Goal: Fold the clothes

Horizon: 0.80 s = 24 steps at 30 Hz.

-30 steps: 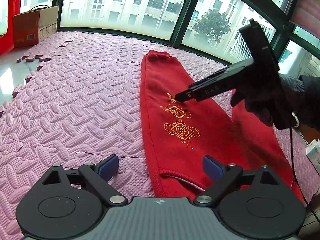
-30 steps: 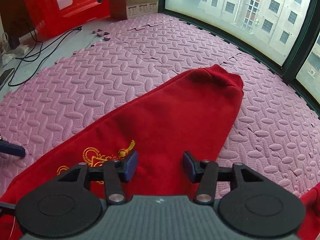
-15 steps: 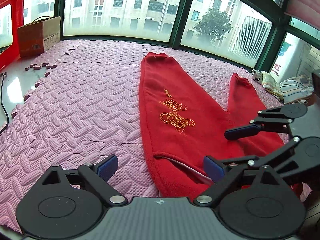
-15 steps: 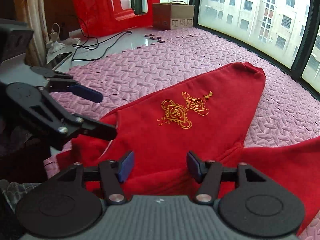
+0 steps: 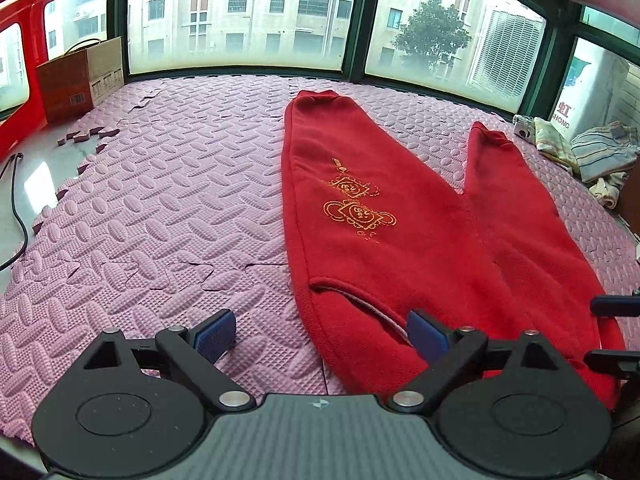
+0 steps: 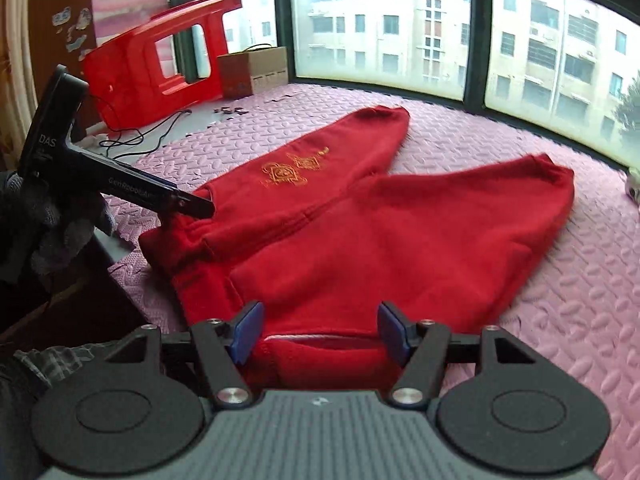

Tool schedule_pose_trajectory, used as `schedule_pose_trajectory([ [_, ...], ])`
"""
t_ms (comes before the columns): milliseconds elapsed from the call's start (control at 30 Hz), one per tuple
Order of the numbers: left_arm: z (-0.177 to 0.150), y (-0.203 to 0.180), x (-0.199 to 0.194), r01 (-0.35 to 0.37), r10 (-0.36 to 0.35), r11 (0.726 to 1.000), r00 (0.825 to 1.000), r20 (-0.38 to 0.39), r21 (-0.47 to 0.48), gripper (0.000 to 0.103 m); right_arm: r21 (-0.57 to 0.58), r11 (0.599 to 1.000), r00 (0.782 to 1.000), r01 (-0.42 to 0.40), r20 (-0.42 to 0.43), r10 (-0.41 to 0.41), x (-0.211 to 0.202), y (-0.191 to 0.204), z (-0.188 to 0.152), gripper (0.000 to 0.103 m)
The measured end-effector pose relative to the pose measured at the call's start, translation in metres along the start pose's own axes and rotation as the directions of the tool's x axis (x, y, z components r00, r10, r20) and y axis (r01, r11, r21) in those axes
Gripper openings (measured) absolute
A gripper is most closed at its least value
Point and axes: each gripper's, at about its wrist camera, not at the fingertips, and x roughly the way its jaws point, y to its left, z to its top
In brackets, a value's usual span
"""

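A: Item one, the surface: pink foam mat (image 5: 168, 200) in interlocking tiles, running up to a curved bank of windows (image 5: 248, 16); apartment blocks and a tree (image 5: 434, 34) are showing through the glass.

B: Edges of the room?

A: A cardboard box (image 5: 80, 80) is sitting at the far left corner of the mat beside a red plastic piece (image 6: 160, 56), what exactly I cannot tell. Loose foam scraps (image 5: 90, 136) are lying near the box on bare pale floor, with a black cable (image 5: 18, 208) trailing there. A heap of folded cloths (image 5: 596, 156) is lying at the right edge.

B: Item two, the garment?

A: Red trousers (image 5: 380, 248) with gold embroidery (image 5: 356, 208) on one leg, lying flat on the mat, legs spreading toward the windows, waistband nearest the cameras.

B: And the tongs?

A: Left tongs (image 5: 320, 334) are standing wide, one blue pad over the mat, the other over the waistband's left corner, holding nothing. Right tongs (image 6: 318, 330) are standing wide as well, pads straddling the waistband's right end, not clamping it.
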Motion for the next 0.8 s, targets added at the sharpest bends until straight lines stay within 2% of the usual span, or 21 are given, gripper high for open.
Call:
schedule_pose_trajectory([
  [167, 0.005, -0.014, -0.016, 0.019, -0.021, 0.999, 0.999, 0.032, 0.041, 0.094, 0.095, 0.995, 0.997, -0.015, 0.071, 0.008, -0.017, -0.017, 0.001, 0.064],
  [300, 0.009, -0.039, -0.033, 0.084, -0.091, 0.992, 0.993, 0.069, 0.098, 0.094, 0.152, 0.988, 0.999, -0.01, 0.05, 0.002, -0.006, -0.029, -0.004, 0.064],
  [400, 0.012, -0.063, -0.044, 0.171, -0.184, 0.973, 0.98, 0.074, 0.156, 0.094, 0.153, 0.988, 0.999, -0.029, 0.034, 0.024, -0.006, -0.033, -0.007, 0.064],
  [500, 0.01, -0.094, -0.051, 0.255, -0.282, 0.929, 0.957, 0.066, 0.267, 0.094, 0.181, 0.983, 0.998, -0.014, 0.067, 0.002, -0.017, -0.044, 0.0, 0.064],
  [600, 0.004, -0.125, -0.05, 0.319, -0.352, 0.875, 0.936, 0.025, 0.364, 0.093, 0.233, 0.972, 0.995, 0.04, 0.083, -0.061, -0.022, -0.066, 0.01, 0.064],
  [700, -0.004, -0.152, -0.045, 0.365, -0.394, 0.824, 0.919, -0.024, 0.433, 0.093, 0.282, 0.955, 0.989, 0.092, 0.088, -0.121, -0.023, -0.091, 0.016, 0.063],
  [800, -0.013, -0.17, -0.038, 0.387, -0.409, 0.786, 0.91, -0.064, 0.482, 0.09, 0.359, 0.925, 0.985, 0.122, 0.068, -0.157, -0.015, -0.118, 0.021, 0.06],
])
